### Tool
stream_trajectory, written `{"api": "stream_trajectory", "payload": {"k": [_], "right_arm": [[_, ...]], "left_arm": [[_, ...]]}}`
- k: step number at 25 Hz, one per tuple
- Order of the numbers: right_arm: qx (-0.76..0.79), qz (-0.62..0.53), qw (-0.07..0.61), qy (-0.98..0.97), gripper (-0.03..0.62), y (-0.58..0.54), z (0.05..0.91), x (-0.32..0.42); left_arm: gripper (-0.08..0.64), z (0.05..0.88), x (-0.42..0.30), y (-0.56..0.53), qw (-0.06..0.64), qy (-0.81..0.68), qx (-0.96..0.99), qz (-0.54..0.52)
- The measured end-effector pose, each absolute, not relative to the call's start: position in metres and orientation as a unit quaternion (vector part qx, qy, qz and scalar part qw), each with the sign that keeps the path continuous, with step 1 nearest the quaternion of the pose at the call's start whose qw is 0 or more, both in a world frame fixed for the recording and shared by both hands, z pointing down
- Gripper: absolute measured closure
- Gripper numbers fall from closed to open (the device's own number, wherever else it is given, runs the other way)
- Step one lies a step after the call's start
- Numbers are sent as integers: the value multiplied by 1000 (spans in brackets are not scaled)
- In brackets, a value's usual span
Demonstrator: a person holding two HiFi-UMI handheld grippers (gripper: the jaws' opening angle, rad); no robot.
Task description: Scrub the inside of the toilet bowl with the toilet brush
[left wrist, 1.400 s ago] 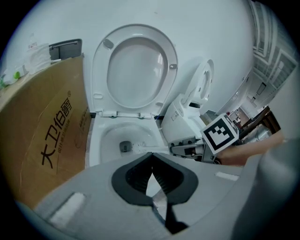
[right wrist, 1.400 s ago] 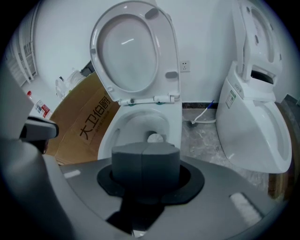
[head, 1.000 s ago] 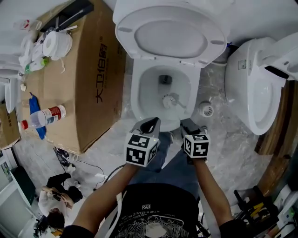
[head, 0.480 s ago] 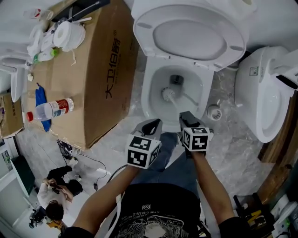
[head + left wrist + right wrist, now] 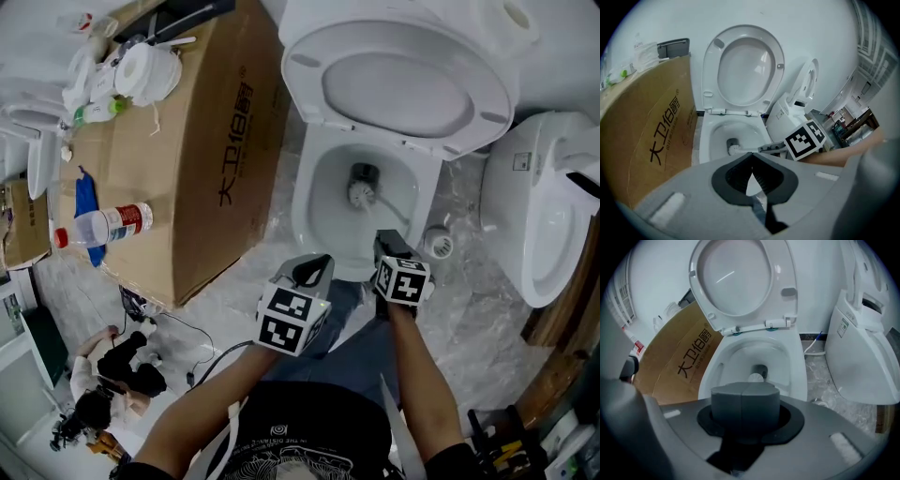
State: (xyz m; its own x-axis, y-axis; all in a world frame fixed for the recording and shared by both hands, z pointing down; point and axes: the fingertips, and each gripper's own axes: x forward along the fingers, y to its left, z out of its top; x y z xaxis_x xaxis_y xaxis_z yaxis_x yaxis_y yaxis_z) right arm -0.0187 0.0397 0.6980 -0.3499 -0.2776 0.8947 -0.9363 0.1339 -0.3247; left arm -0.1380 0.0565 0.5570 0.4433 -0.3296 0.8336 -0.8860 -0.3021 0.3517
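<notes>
A white toilet [image 5: 323,230] stands with its seat and lid [image 5: 398,80] raised. The brush head [image 5: 361,194] is low in the bowl, just in front of the drain hole. My right gripper [image 5: 388,246] hangs over the bowl's front rim, shut on the toilet brush's handle. In the right gripper view the shut gripper [image 5: 745,390] hides the handle, and only the brush head [image 5: 756,377] shows above it. My left gripper [image 5: 314,267] hangs shut and empty in front of the bowl. The left gripper view shows that gripper [image 5: 750,157] and the brush head [image 5: 733,149] in the bowl.
A large cardboard box [image 5: 187,141] stands left of the toilet, carrying a paper roll [image 5: 145,70] and a bottle [image 5: 103,225]. A second toilet [image 5: 553,216] stands at the right, with a round brush holder [image 5: 438,244] between them. A person [image 5: 112,375] crouches at lower left.
The brush head has swept from the bowl's left side to just in front of the drain. My right gripper followed; the left one stayed shut and idle.
</notes>
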Motion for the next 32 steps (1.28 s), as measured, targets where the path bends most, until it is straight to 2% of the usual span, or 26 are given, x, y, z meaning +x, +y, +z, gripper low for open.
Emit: {"api": "stream_trajectory", "payload": {"k": [8,18,25,32], "right_arm": [[455,474,348,-668,439,31,703,-22],[400,456,394,-691,439,71,646,-15],[390,415,376,-731,439,67,573,-10],[389,372,330,-775,439,70,496,-5]], "left_arm": [[565,556,-148,56,418,-414,737,333],[565,527,-137,57,433,-436,739,277],[565,493,-125,54,430,-460,743,228],[565,444,-103,68,402,-477,758,191]]}}
